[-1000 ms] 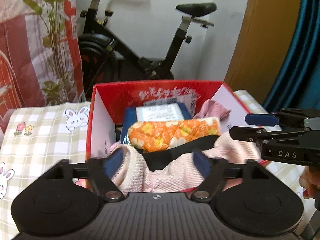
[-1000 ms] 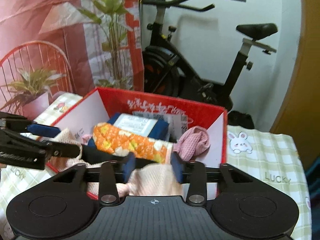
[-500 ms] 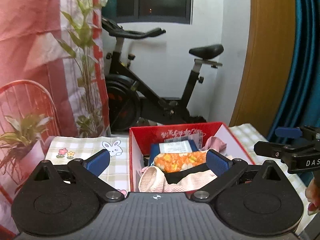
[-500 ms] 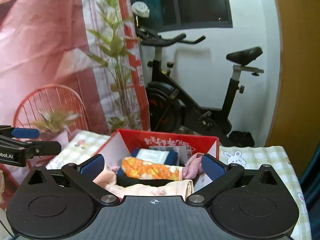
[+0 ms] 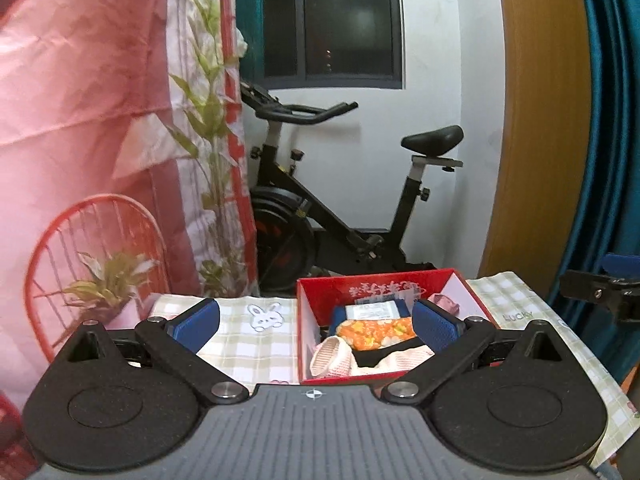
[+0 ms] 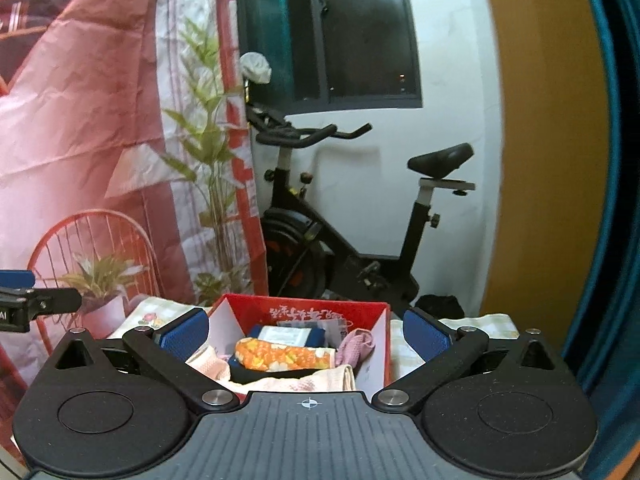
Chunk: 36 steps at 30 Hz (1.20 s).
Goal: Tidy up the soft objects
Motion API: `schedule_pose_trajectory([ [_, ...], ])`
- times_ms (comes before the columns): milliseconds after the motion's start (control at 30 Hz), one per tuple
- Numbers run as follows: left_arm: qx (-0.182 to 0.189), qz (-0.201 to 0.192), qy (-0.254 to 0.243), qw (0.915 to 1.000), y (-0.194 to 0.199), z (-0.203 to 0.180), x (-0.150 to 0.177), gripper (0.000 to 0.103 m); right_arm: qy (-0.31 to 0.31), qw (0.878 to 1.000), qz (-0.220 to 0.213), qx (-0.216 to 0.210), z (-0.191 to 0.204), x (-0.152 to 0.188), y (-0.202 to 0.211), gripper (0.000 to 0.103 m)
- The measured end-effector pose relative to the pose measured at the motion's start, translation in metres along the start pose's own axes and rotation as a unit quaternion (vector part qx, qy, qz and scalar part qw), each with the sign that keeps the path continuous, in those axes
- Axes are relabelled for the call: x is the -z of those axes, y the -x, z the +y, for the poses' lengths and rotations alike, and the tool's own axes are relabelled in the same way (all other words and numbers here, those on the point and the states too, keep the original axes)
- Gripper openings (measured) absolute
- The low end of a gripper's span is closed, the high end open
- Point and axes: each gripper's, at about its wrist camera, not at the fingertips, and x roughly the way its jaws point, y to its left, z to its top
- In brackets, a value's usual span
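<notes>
- The left gripper (image 5: 316, 322) has its two blue-padded fingers (image 5: 198, 322) spread wide and holds nothing.
- Beyond the left gripper's right finger stands a red cardboard box (image 5: 308, 320) on a checked tablecloth (image 5: 248, 340) with a rabbit print; the bare cloth fills the gap between the fingers on the left side.
- Inside the box, nearest the fingers, lies a pale pink knitted cloth (image 5: 330, 360) with a black cloth (image 5: 384, 354) across it.
- Behind those sits an orange flowered bundle (image 5: 374, 330), and behind that a dark blue packet with a white label (image 5: 372, 312).
- A small mauve-pink cloth (image 5: 444, 302) shows in the box's far right corner, just past the right finger.
- The right gripper (image 6: 306, 334) is likewise open wide and empty, with the same box (image 6: 280, 306) centred between its fingers (image 6: 422, 336) and beyond their tips.
- From that view, the orange bundle (image 6: 284, 356) lies midway between the fingers, the pink knitted cloth (image 6: 316, 380) nearest, and the mauve cloth (image 6: 354, 346) toward the right finger.
- Far beyond both grippers stands a black exercise bike (image 6: 360, 220) against a white wall, with a pink printed curtain (image 5: 100, 120) to the left of the fingers.
- The other gripper's tip shows at the edge of each view, well apart from the box.
</notes>
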Motion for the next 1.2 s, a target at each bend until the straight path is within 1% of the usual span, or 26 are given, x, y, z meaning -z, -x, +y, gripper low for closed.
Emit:
schedule_pose_trajectory([
  [167, -0.007, -0.008, -0.005, 0.9999, 0.019, -0.007, 0.002, 0.103, -0.010, 1.000, -0.011, 0.004, -0.004, 0.000, 0.023, 0.103],
  [400, -0.020, -0.018, -0.009, 0.9996, 0.030, -0.011, 0.000, 0.103, -0.008, 1.000, -0.017, 0.004, -0.002, 0.000, 0.038, 0.103],
  [667, -0.027, -0.021, -0.001, 0.9994, 0.034, -0.008, 0.001, 0.103, -0.006, 1.000, -0.018, 0.006, -0.001, -0.001, 0.040, 0.103],
  [1200, -0.020, -0.015, 0.009, 0.9996, 0.034, -0.006, 0.003, 0.103, -0.004, 1.000, -0.015, 0.008, 0.001, -0.002, 0.039, 0.103],
])
